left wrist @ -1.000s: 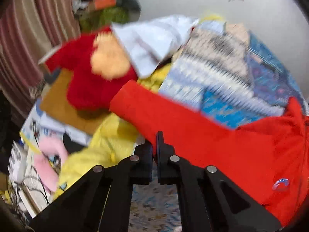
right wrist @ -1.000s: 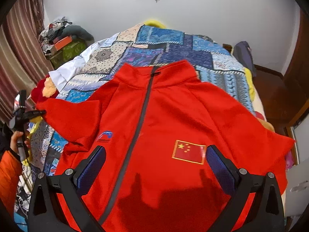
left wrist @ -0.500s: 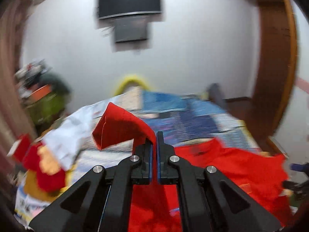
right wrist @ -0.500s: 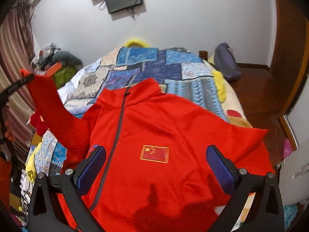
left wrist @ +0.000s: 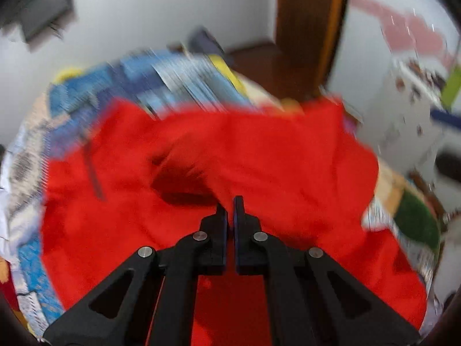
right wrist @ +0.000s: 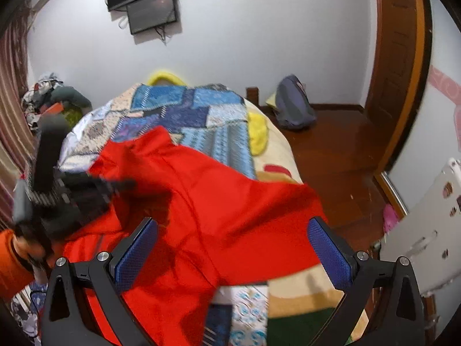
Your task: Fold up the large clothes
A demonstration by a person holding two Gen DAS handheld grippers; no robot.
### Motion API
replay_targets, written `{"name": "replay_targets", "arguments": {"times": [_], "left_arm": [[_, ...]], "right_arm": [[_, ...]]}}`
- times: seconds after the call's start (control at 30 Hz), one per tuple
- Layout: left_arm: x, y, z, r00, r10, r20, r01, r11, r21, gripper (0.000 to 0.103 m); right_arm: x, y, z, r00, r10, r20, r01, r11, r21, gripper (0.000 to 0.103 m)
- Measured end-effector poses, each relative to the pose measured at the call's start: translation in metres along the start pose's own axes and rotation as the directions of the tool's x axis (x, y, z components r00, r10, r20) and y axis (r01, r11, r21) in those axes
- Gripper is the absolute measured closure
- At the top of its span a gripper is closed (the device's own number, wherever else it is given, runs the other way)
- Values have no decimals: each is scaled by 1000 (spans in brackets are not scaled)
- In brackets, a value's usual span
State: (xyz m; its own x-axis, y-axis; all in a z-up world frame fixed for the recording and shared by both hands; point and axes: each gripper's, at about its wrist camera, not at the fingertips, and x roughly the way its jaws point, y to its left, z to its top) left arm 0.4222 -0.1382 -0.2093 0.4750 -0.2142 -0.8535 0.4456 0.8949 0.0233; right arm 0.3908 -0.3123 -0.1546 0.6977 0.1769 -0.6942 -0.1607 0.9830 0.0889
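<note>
Pinching a sleeve of the soft, limp red jacket [left wrist: 288, 155], left gripper [left wrist: 230, 204] closed; right gripper [right wrist: 233, 248] gapes above its hem.

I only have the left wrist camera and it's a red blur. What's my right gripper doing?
Observer: The right gripper is open, pads wide apart, holding nothing, above the red jacket.
Operator: Where does my left one sit from there?
Observer: The left gripper reaches in from the left side, over the jacket's chest.
Operator: Which way does the jacket lie?
Observer: Its collar points toward the far end of the bed, on the patchwork quilt.
</note>
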Motion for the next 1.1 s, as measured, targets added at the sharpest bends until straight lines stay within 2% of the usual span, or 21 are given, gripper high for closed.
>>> {"name": "replay_targets", "arguments": {"times": [0.07, 0.13, 0.2, 0.27, 0.33, 0.43, 0.53, 0.6, 0.77, 0.83, 0.9, 0.97, 1.03, 1.1], "left_arm": [[10, -14, -8, 997, -5, -76, 8, 999, 45, 98], [3, -19, -15, 996, -25, -87, 31, 997, 66, 88], [-15, -13, -18, 996, -58, -67, 61, 997, 41, 70], [-43, 6, -21, 998, -69, -3, 69, 997, -18, 40], [-69, 31, -23, 998, -37, 57, 41, 996, -74, 31], [-95, 80, -36, 994, 59, 96, -43, 987, -158, 25], [-104, 131, -60, 984, 168, 63, -150, 961, -231, 25], [-99, 168, -90, 967, 255, -8, -247, 930, -271, 25], [-67, 223, -164, 938, 287, -193, -336, 890, -307, 25], [-50, 237, -194, 927, 268, -263, -344, 885, -313, 25], [-40, 247, -219, 921, 252, -298, -347, 879, -328, 25], [-32, 252, -237, 923, 230, -308, -333, 879, -342, 25], [-27, 252, -245, 927, 220, -302, -321, 884, -341, 25], [-23, 253, -248, 922, 254, -293, -348, 875, -336, 25]], "right_arm": [[8, -8, -7, 999, 3, -39, -2, 1000, 19, 0], [16, -11, -13, 997, 22, -77, -19, 999, 41, 0], [25, -10, -16, 994, 40, -102, -34, 998, 51, 0], [30, -6, -16, 993, 49, -110, -45, 998, 45, 0], [34, 2, -13, 992, 65, -110, -62, 998, 33, 0], [45, 19, -6, 988, 96, -117, -96, 995, 12, 0], [62, 39, -2, 983, 115, -141, -120, 992, -25, 0], [78, 53, -1, 979, 109, -174, -120, 991, -55, 0], [129, 83, -1, 959, 100, -265, -133, 985, -108, 2], [151, 85, 0, 949, 73, -306, -110, 988, -104, 8], [170, 86, 2, 937, 49, -345, -88, 991, -97, 26], [186, 84, 3, 923, 50, -382, -85, 994, -74, 38], [192, 85, 8, 933, 37, -357, -64, 996, -64, 46], [194, 89, 11, 938, 24, -345, -54, 996, -76, 72]]}}
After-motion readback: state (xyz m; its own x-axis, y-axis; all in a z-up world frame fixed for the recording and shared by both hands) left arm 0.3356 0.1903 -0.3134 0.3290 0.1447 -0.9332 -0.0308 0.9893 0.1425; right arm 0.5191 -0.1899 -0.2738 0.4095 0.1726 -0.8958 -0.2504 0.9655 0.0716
